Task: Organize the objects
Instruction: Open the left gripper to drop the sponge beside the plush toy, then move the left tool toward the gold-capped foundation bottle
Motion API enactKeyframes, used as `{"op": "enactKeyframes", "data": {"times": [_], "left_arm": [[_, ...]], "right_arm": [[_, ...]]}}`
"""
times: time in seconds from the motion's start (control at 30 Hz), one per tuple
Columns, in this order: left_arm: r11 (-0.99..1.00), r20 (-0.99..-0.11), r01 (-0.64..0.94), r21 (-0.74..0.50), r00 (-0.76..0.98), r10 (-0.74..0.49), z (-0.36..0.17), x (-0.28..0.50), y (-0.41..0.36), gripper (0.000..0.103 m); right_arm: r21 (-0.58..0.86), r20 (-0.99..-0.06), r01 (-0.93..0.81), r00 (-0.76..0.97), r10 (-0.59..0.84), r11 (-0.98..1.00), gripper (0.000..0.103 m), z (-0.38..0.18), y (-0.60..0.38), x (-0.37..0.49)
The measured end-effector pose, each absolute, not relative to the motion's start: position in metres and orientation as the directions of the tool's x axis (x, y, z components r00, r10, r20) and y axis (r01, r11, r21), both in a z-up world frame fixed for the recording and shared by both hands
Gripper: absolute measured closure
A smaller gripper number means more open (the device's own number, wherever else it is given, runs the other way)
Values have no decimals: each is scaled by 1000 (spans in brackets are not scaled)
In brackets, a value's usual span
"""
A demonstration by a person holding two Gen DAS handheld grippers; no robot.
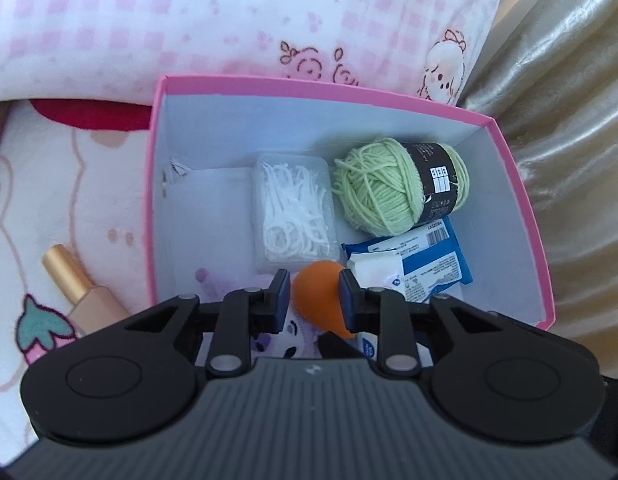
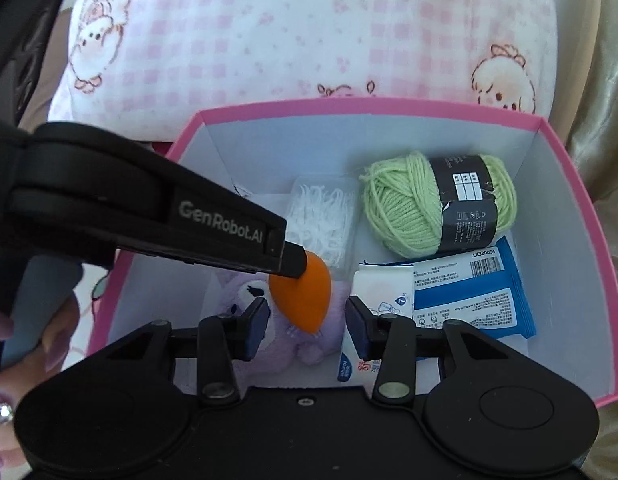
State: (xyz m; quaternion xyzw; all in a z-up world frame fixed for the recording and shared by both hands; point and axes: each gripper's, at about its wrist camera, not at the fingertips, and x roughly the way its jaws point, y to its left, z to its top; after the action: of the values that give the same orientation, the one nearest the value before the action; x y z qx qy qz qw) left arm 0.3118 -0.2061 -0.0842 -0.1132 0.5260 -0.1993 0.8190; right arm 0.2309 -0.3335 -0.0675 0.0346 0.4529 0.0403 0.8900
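Note:
An orange egg-shaped makeup sponge (image 1: pixel 319 308) hangs over the near end of a pink box (image 1: pixel 309 85) with white walls. My left gripper (image 1: pixel 314 290) is shut on its blunt end. In the right wrist view the left gripper (image 2: pixel 295 260) reaches in from the left, and the sponge (image 2: pixel 303 298) points down from its tip. My right gripper (image 2: pixel 307 318) stands open just below. The sponge's narrow end sits between its fingers, and the pads do not press on it. A purple plush toy (image 2: pixel 245 292) lies under the sponge.
Inside the box (image 2: pixel 369 105) lie a green yarn ball (image 2: pixel 413 208), a clear case of floss picks (image 2: pixel 325 216), a blue wipes pack (image 2: pixel 481 292) and a tissue pack (image 2: pixel 383 288). A gold bottle (image 1: pixel 83 292) rests on the bedding left of the box. A pink checked pillow (image 1: pixel 229 20) lies behind.

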Motion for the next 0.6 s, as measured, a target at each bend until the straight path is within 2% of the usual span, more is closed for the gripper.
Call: {"op": "enactKeyframes", "data": {"times": [0.1,0.17,0.27,0.47,0.6], "left_arm": [[887,-811,219,-407,360,-461,-71,304,-197,69],[895,-814,229,-383,374,-444,-58,297,-190,59],[910,-819,250,-331,402,-409,-38,286,-181,51],[903,-815,280,-326,401,-419,-7,258,-156,43],[891,-809,319,-324,396,-435,7,236,-141,40]], "right_arm": [[97,-790,-16,607,87,995,55,-54,-332,221],[104,-777,-6,623,85,995,53,-44,-331,214],[101,-771,-6,631,81,995,53,-32,-328,206],[110,-756,-26,646,101,994,52,-6,-311,176],[68,-751,-64,654,93,996,52,18,-289,152]]}}
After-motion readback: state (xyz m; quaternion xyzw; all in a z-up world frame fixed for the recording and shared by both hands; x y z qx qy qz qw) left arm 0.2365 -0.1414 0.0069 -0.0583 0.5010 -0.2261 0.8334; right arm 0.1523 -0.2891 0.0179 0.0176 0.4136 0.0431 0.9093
